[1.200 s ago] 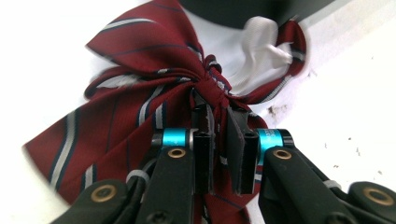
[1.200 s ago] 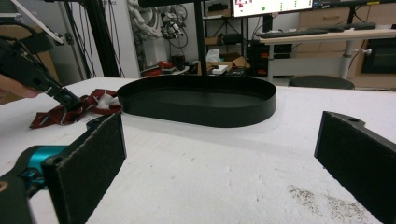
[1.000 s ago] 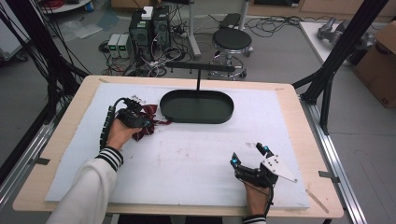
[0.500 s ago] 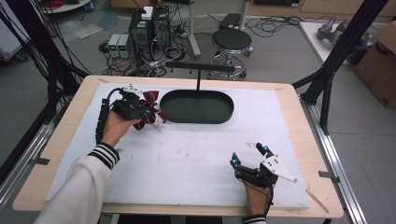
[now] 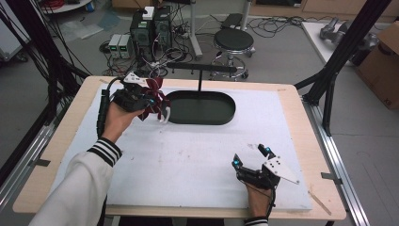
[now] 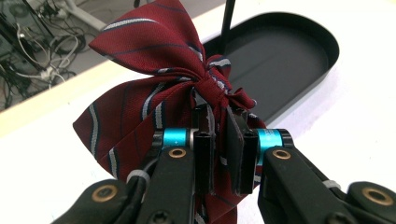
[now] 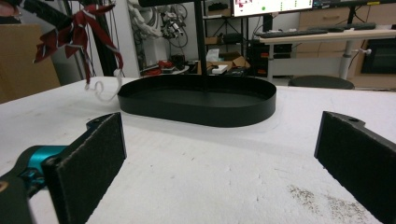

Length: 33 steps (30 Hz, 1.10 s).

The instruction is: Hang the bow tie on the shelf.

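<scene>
fingers [image 6: 212, 140] clamp bow tie [image 6: 154, 88] knot — stripes

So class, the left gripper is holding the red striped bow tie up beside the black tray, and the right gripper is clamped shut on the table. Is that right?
Not quite. The right gripper is open, its jaws wide apart in the right gripper view. The rest stands: the left gripper holds the bow tie beside the black tray.

No text, label, brand or number can be read anywhere; the bright monitor screen [image 7: 272, 4] beyond the desk carries marks too small to make out.
</scene>
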Each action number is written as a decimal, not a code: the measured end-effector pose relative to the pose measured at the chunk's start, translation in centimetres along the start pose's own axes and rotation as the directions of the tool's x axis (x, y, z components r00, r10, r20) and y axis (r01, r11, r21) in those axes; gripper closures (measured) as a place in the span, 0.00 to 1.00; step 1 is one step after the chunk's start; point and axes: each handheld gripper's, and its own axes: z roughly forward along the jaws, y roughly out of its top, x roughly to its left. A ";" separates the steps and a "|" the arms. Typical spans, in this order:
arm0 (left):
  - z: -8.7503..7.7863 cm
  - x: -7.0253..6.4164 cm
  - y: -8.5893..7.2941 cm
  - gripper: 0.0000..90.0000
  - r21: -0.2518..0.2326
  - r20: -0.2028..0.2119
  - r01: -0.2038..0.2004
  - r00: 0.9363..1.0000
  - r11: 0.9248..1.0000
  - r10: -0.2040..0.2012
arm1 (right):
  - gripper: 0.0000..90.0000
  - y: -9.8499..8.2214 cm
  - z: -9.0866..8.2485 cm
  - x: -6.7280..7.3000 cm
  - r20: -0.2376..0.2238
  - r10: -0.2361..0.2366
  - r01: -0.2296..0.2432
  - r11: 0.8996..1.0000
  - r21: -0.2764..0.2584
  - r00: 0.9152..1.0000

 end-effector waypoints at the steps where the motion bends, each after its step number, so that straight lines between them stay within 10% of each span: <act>1: -0.1 0.0 0.3 0.91 -0.005 -0.001 -0.005 1.000 1.000 0.005 | 0.01 0.0 0.0 0.0 0.001 -0.001 0.001 1.000 -0.001 1.000; 33: 1.0 -1.6 7.4 0.91 -0.073 -0.039 -0.095 0.995 0.993 0.093 | 0.01 0.0 0.0 -0.3 -0.007 0.022 -0.022 1.000 -0.009 1.000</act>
